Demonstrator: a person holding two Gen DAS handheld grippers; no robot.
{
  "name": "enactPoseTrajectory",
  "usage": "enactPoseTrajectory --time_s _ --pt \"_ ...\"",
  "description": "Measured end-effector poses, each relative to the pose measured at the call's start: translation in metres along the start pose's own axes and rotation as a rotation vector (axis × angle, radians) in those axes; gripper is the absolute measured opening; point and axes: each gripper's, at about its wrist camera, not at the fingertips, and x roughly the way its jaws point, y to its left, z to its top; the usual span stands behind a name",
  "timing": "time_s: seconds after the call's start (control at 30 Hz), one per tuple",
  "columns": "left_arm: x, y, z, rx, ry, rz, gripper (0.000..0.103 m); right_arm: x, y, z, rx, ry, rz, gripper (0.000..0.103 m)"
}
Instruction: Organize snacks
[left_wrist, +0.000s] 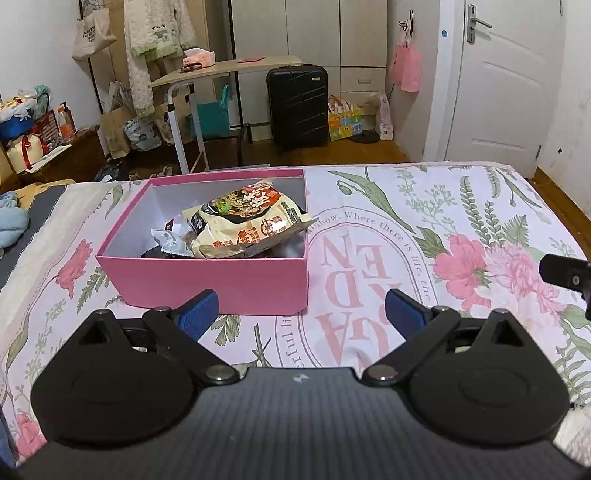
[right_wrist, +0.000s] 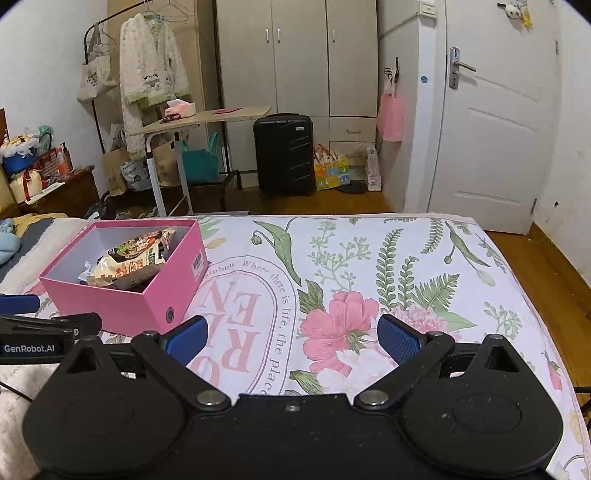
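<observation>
Ahead, the pink box (left_wrist: 207, 280) of snacks (left_wrist: 243, 221) sits just beyond the released left claw (left_wrist: 301, 314); right claw (right_wrist: 291, 338) released too.

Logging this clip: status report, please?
Left hand-held gripper open, empty; right hand-held gripper open, empty. Snack packets in the pink box, lid off. Nothing in the way on the bedspread.

We see a bedroom with white walls (right_wrist: 44, 55) and a wooden floor (right_wrist: 554, 266). A pale wardrobe (right_wrist: 299, 59) fills the far wall, with a black suitcase (right_wrist: 284, 155) standing upright just in front of it. A white door (right_wrist: 495, 147) is shut on the right. At the left, a light desk (right_wrist: 207, 118) stands beside a clothes rack (right_wrist: 110, 22) hung with a fluffy robe (right_wrist: 151, 74). A flowered bedspread (right_wrist: 406, 258) covers the bed nearest us.
</observation>
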Motion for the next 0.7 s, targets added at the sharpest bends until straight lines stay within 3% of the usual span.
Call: enactPoseTrajectory --time_s 0.7 --pt "-0.0052 0.0006 -0.0022 -0.01 -0.004 0.017 0.103 0.0038 -0.0024 -0.0016 0.006 0.023 0.012 0.1"
